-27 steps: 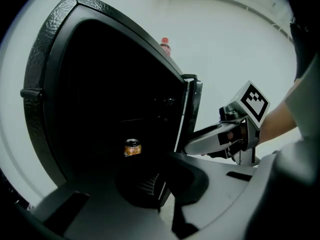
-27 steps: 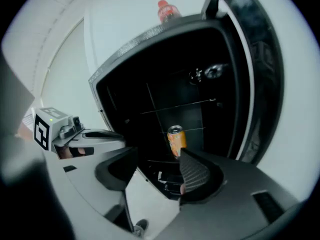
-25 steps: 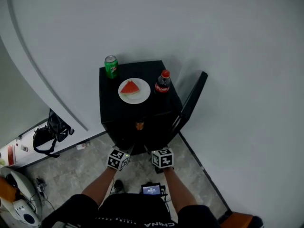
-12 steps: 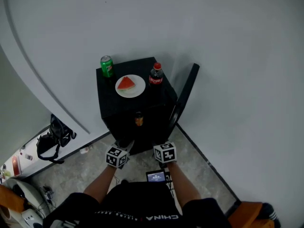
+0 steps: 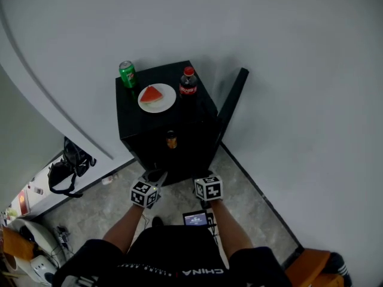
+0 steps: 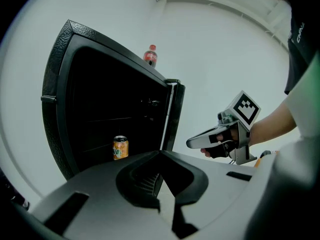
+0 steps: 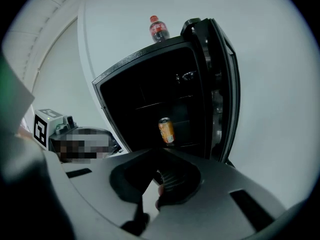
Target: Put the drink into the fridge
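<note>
Drink can (image 6: 120, 147) inside fridge (image 6: 59, 89) | well apart from left tongs (image 6: 160, 153), closed, empty | right tongs (image 7: 161, 153) likewise, closed, empty

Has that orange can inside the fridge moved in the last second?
No. The orange can stands in the same spot inside the open fridge, low in its dark front opening. Only the head view itself has shifted.

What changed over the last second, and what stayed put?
The right gripper shut empty, and the person backed slightly from the black mini fridge. Unchanged: orange drink can inside; green can, white plate of watermelon and red-capped cola bottle on top; door open.
</note>
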Demonstrator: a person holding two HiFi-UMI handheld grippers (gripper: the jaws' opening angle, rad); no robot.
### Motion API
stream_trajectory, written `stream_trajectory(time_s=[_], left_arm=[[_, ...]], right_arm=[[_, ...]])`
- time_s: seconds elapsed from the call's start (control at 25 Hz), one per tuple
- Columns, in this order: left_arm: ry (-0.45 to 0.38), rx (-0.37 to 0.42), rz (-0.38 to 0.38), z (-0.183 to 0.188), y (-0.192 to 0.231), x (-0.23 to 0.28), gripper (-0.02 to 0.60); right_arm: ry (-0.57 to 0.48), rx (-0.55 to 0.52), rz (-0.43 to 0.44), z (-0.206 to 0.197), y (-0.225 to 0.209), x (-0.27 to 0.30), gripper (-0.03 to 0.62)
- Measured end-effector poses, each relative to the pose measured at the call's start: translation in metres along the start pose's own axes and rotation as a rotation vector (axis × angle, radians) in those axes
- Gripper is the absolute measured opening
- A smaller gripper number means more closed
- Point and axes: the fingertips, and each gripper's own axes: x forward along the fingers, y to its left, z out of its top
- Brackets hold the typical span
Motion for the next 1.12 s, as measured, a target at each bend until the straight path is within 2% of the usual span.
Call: stream_trajectory(time_s=[0.24,0.44,0.6,0.76,0.88,1.12], left_arm=[[0.029,-0.037,0.067,-0.017,-0.019,-0.001,0.012],[0.064,-0.043,0.072,-0.038,-0.039,-0.011,0.012],[0.076,-0.047,0.060,-0.050,-0.051,-0.021,0.012],[0.044,-0.029,0.026,-0.049,-0.064,-0.037,0.012],[0.015,-0.030,0.024,-0.054,-0.065,-0.066,0.012],[-0.018,-0.059,0.030,-0.089,-0.072,-0.140,0.012]], right_arm=[[0.028,0.010,0.026,-0.022,-0.024,-0.009,0.015],[0.020,0.031,0.036,-0.034,-0.026,-0.015,0.014],[0.023,0.022,0.039,-0.048,-0.007,-0.030,0.015],[0.023,0.004,0.010,-0.056,0.012,-0.045,0.015],[0.010,-0.012,0.000,-0.062,0.040,-0.052,0.014],[-0.020,-0.037,-0.029,-0.092,0.105,-0.080,0.015]])
